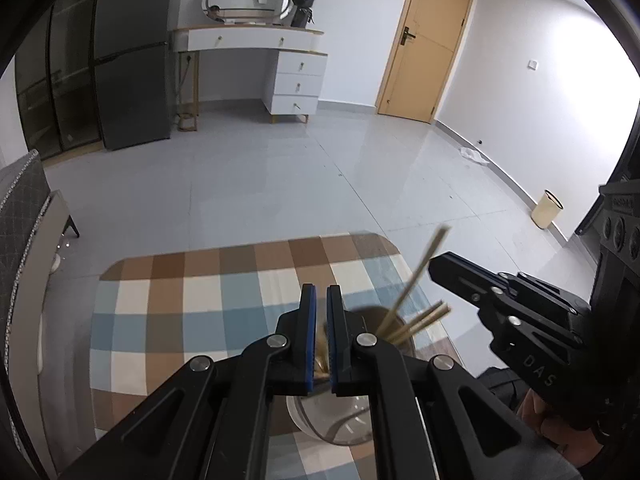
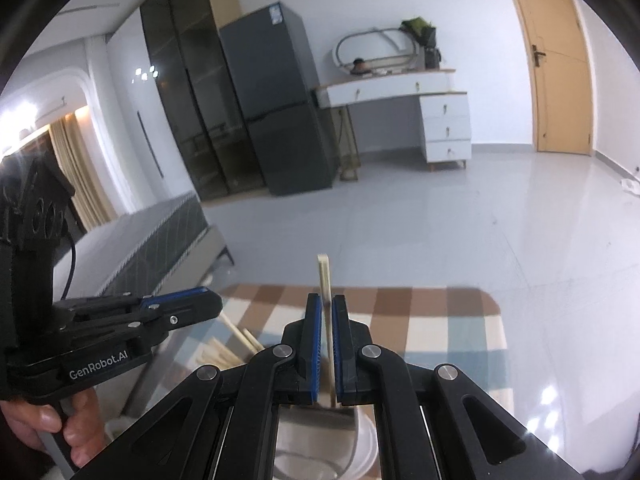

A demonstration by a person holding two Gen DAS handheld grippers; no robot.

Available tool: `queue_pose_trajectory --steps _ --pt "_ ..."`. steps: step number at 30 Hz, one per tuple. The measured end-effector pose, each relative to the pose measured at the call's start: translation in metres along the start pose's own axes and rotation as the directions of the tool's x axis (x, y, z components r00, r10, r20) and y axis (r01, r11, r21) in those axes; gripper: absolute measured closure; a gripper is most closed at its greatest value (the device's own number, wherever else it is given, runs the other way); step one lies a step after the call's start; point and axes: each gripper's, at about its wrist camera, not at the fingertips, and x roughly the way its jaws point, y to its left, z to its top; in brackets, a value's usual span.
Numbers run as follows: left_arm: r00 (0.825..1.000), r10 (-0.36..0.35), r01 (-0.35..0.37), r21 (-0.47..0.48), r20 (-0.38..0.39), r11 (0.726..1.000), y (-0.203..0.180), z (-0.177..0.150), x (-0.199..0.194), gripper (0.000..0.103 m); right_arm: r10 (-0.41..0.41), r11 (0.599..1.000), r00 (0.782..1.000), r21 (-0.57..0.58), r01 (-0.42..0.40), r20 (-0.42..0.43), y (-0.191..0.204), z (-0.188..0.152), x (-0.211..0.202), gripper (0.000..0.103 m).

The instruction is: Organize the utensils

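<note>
While both hand-held grippers hang over the checked tablecloth [image 1: 168, 300], each is clamped on chopsticks. At 9 o'clock in the right wrist view, the left gripper [image 2: 212, 300] sits clenched, a hand [image 2: 52, 428] on its handle. In its own view, the left gripper [image 1: 321, 300] grips pale chopsticks [image 1: 322, 354] low between the blue pads [image 1: 310, 336], directly above a clear glass jar [image 1: 336, 420] at 6 o'clock. At 3 o'clock from those pads, 3 or 4 loose chopsticks [image 1: 416, 324] lean out of the jar rim. Further toward 3 o'clock, the right gripper [image 1: 434, 266] holds 1 pair of chopsticks [image 1: 424, 264] slanting toward 1 o'clock. In the right wrist view that pair [image 2: 325, 280] stands nearly upright between the right gripper [image 2: 327, 308] pads.
</note>
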Motion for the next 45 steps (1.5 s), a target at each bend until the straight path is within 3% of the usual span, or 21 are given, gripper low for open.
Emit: queue_pose_trajectory --steps 8,14,17,19,23,25,29,31,35,37,41,45 --pt "0.995 -0.02 0.019 -0.019 -0.099 1.0 -0.001 -0.012 0.007 0.102 -0.021 0.999 0.999 -0.047 0.018 -0.048 0.005 -0.014 -0.004 0.098" --pt "0.994 0.045 -0.049 -0.036 -0.1 0.998 0.0 -0.018 -0.009 0.101 -0.045 0.999 0.998 -0.023 0.044 -0.046 0.001 -0.021 -0.018 0.096" --pt "0.993 0.074 -0.079 -0.051 -0.091 0.996 0.0 -0.021 -0.023 0.091 -0.04 0.999 0.999 -0.021 0.04 -0.032 0.001 -0.024 -0.027 0.094" --pt "0.994 0.087 -0.091 -0.058 -0.071 0.994 0.0 -0.024 -0.035 0.081 -0.043 0.999 0.999 -0.027 0.042 -0.02 0.003 -0.025 -0.035 0.084" --pt "0.994 0.108 -0.11 -0.067 -0.024 0.992 -0.002 -0.027 -0.056 0.069 -0.028 1.0 1.0 0.0 0.028 0.012 0.008 -0.029 -0.054 0.075" --pt "0.993 0.12 -0.119 -0.071 0.006 0.99 -0.006 -0.029 -0.072 0.059 -0.02 1.0 0.999 0.014 0.02 0.048 0.012 -0.032 -0.069 0.064" --pt "0.989 0.14 -0.137 -0.061 0.051 0.989 -0.011 -0.033 -0.091 0.058 -0.016 1.0 0.994 0.014 0.015 0.108 0.024 -0.04 -0.095 0.058" --pt "0.988 0.135 -0.13 -0.063 0.073 0.989 -0.013 -0.038 -0.103 0.058 -0.04 0.999 0.99 0.008 0.039 0.132 0.03 -0.045 -0.103 0.047" --pt "0.981 0.152 -0.145 -0.068 0.118 0.987 -0.016 -0.048 -0.12 0.057 -0.061 0.998 0.981 0.004 0.061 0.186 0.042 -0.055 -0.124 0.037" --pt "0.978 0.157 -0.147 -0.082 0.138 0.986 -0.015 -0.055 -0.13 0.049 -0.078 0.997 0.971 0.007 0.079 0.224 0.047 -0.06 -0.136 0.025" --pt "0.965 0.179 -0.163 -0.1 0.19 0.982 -0.013 -0.066 -0.144 0.04 -0.063 0.998 0.958 0.021 0.06 0.28 0.055 -0.071 -0.156 0.02" --pt "0.942 0.208 -0.183 -0.114 0.263 0.976 -0.01 -0.076 -0.161 0.025 -0.051 0.999 0.946 0.005 0.052 0.32 0.067 -0.082 -0.171 0.014"
